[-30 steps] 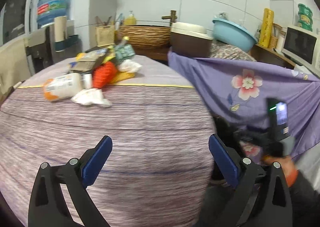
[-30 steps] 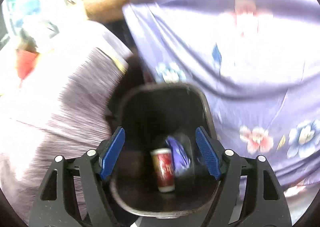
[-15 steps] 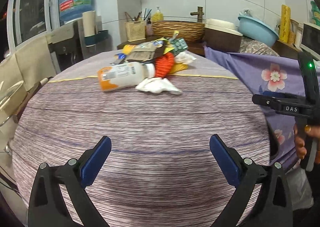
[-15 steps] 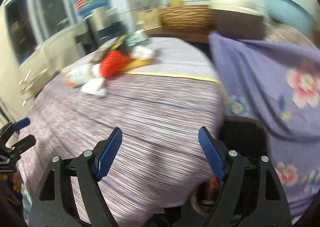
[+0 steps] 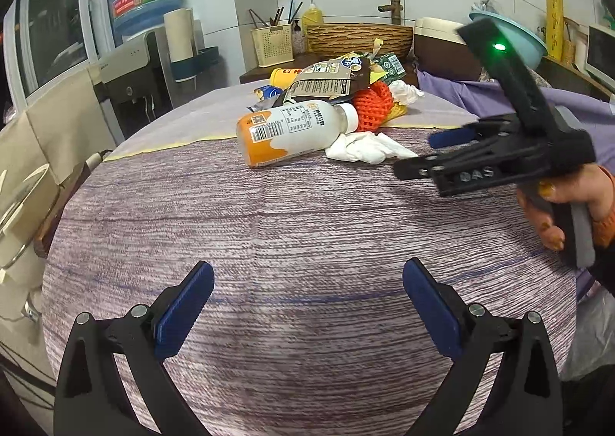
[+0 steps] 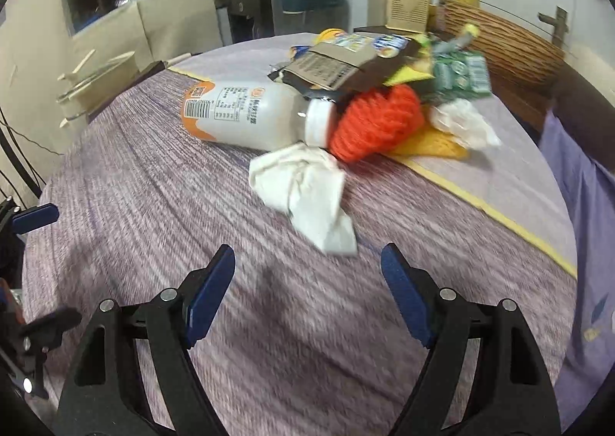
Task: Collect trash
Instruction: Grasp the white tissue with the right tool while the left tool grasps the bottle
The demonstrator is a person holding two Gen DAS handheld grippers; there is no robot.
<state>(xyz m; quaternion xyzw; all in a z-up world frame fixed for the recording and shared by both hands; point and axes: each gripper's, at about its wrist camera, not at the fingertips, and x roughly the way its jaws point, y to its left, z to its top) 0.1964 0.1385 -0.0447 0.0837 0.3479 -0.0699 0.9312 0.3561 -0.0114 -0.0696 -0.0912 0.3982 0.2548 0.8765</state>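
Observation:
A heap of trash lies on the round table's purple striped cloth: a white and orange bottle on its side, a crumpled white tissue, red foam net, a brown snack bag, a green wrapper and a second tissue. My left gripper hovers open over bare cloth, well short of the heap. My right gripper is open and empty, just short of the near tissue; the left wrist view shows its fingers beside that tissue.
A purple flowered cloth hangs at the table's right. Behind the table stand a water dispenser, a woven basket, a utensil holder and a blue basin. A person's hand holds the right gripper's handle.
The right gripper swung up from over the black bin and across to the table, now facing the trash heap. The left gripper moved left along the table; the heap looks closer.

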